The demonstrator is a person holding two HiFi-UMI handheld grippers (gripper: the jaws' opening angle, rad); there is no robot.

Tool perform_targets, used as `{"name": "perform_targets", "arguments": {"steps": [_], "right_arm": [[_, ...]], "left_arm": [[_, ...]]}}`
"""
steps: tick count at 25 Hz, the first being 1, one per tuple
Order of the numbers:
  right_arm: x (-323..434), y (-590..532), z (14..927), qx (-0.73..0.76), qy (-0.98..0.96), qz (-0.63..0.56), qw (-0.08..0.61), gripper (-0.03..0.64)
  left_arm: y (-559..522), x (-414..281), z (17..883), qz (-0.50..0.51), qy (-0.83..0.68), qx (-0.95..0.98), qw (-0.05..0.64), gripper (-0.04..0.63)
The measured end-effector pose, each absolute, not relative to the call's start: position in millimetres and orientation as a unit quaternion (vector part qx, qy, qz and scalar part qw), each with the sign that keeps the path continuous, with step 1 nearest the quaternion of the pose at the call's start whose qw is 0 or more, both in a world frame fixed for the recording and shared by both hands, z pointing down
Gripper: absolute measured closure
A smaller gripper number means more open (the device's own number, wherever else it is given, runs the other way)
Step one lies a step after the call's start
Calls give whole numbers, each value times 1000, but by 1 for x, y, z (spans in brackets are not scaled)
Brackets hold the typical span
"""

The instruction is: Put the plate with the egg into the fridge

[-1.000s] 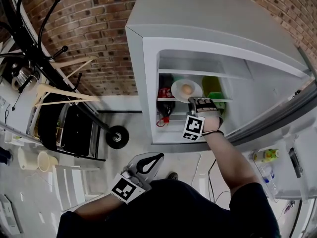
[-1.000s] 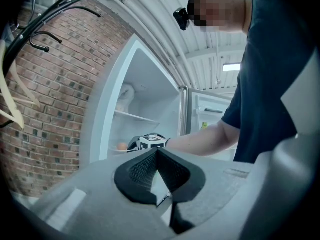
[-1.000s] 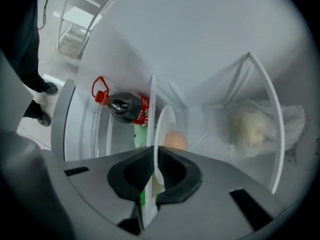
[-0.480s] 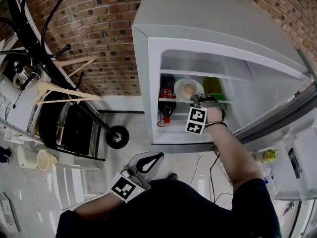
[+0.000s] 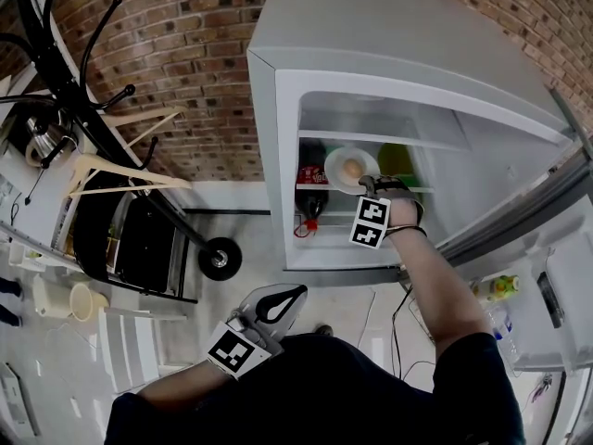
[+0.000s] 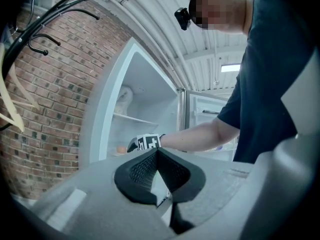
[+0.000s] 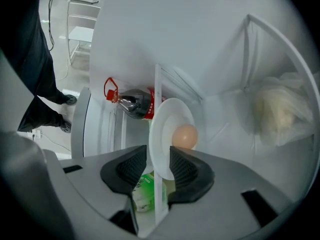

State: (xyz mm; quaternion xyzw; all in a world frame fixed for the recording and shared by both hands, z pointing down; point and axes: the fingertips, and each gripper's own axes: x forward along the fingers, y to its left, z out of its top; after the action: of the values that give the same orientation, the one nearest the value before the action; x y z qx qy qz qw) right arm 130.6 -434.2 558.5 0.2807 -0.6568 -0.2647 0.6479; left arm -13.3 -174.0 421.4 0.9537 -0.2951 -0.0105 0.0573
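Plate edge within right tool, jaws opening

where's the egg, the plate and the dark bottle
egg (image 7: 185, 135), right gripper view, middle of shell
plate (image 7: 171, 111), right gripper view, bare surface above the egg
dark bottle (image 7: 131, 104), right gripper view, its dark body

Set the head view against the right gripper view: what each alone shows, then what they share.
Head view only: the brick wall, the coat rack and the left gripper. Right gripper view only: the right gripper, its jaws opening with the plate rim between them, and a white bag. Both: plate, egg, red-labelled bottle.
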Motion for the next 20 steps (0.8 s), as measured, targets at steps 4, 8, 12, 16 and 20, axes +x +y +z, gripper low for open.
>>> {"name": "perform_targets", "arguments": {"steps": [4, 8, 12, 16, 20], "right_arm": [[128, -418, 549, 302, -660, -273, 631, 462], [118, -387, 536, 319, -670, -285, 607, 460], [100, -352, 516, 340, -695, -283, 567, 461], [84, -316, 491, 359, -737, -261, 510, 462], [69, -281, 468, 376, -785, -221, 440, 462]], "left_arm": [[-173, -15, 418, -14, -293, 954, 57, 598], [-172, -10, 415, -17, -282, 958, 51, 598], [-171, -2, 414, -18, -266, 963, 47, 598], [-171, 5, 412, -18, -250, 967, 47, 598], [-171, 9, 412, -17, -239, 970, 47, 598]]}}
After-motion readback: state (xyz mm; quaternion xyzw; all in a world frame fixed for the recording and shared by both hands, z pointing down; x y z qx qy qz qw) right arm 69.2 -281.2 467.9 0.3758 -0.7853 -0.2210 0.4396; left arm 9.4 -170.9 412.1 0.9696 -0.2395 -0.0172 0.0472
